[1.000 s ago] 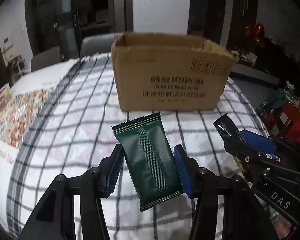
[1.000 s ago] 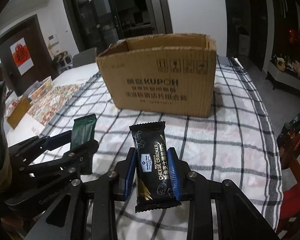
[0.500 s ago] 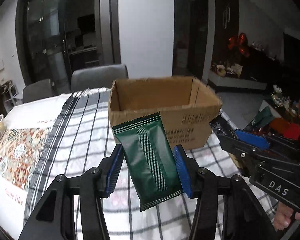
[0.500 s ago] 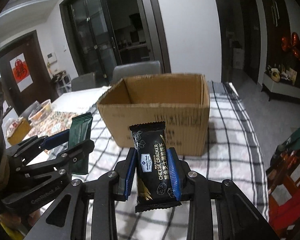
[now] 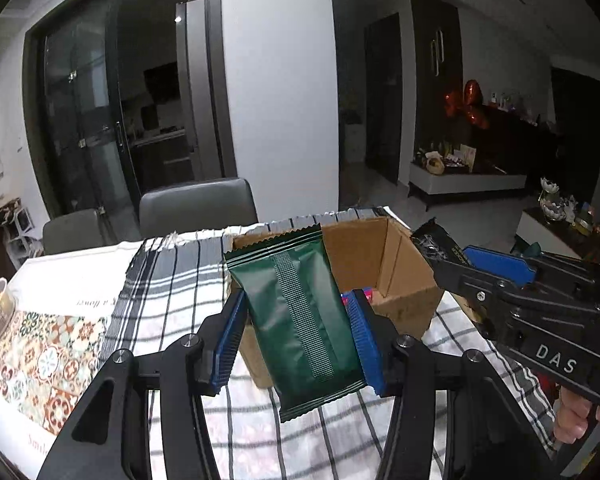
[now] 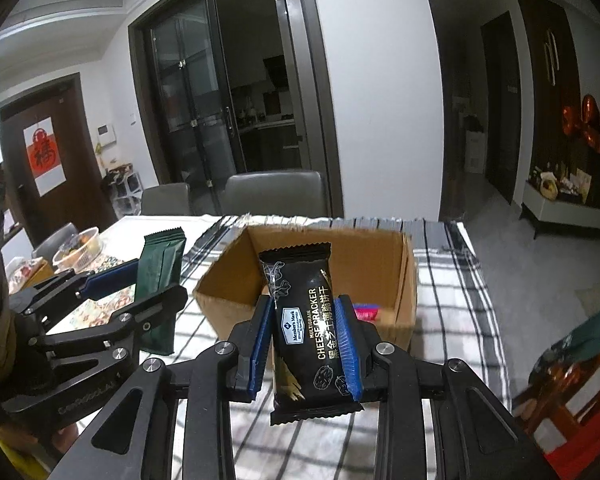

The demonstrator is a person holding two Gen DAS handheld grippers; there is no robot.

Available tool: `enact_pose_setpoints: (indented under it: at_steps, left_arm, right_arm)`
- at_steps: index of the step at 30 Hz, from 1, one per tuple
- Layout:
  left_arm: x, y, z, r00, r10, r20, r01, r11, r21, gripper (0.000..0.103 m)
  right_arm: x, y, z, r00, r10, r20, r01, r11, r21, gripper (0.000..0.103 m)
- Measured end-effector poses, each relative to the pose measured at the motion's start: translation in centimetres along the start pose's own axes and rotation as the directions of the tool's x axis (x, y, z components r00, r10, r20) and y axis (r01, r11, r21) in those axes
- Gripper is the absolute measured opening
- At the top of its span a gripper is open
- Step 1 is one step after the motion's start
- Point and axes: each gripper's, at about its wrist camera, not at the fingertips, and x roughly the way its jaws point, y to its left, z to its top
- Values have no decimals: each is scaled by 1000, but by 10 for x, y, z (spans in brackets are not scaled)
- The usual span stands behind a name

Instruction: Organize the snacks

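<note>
Left tongs (image 5: 296,340) grip green snack packet (image 5: 296,320) | right tongs (image 6: 306,344) grip cheese cracker packet (image 6: 306,320) | both raised toward cardboard box (image 6: 404,280), likely for dropping in.

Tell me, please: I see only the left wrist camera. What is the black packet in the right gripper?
Observer: The black packet reads "CHEESE CRACKER", in white print running up its length.
Operator: Does the right gripper hold it properly?
Observer: Its jaws are shut on both long edges, and the packet stands upright.
Operator: And my green packet, seen from the side?
Observer: It stands upright too, left of the cardboard box in that picture.
</note>
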Motion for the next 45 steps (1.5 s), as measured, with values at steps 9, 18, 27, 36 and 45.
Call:
enact_pose_setpoints:
  at_steps: [9, 18, 27, 36, 45]
  left_arm:
    - [30, 9, 19, 1000, -27, -9, 27, 1000, 6, 51]
    - [64, 11, 30, 999, -30, -25, 31, 999, 34, 51]
    - [80, 12, 33, 1000, 3, -28, -2, 999, 39, 67]
    - [48, 14, 13, 997, 65, -40, -65, 998, 1, 75]
    - [-22, 12, -11, 998, 62, 21, -61, 998, -22, 89]
  right_arm:
    - [22, -3, 22, 1000, -16, 6, 16, 1000, -18, 32]
    - [52, -11, 35, 999, -47, -22, 46, 999, -28, 32]
    - [67, -23, 41, 992, -124, -36, 123, 992, -18, 54]
    - [31, -21, 18, 988, -151, -22, 151, 988, 11, 54]
    - [-28, 0, -7, 985, -173, 11, 173, 985, 23, 57]
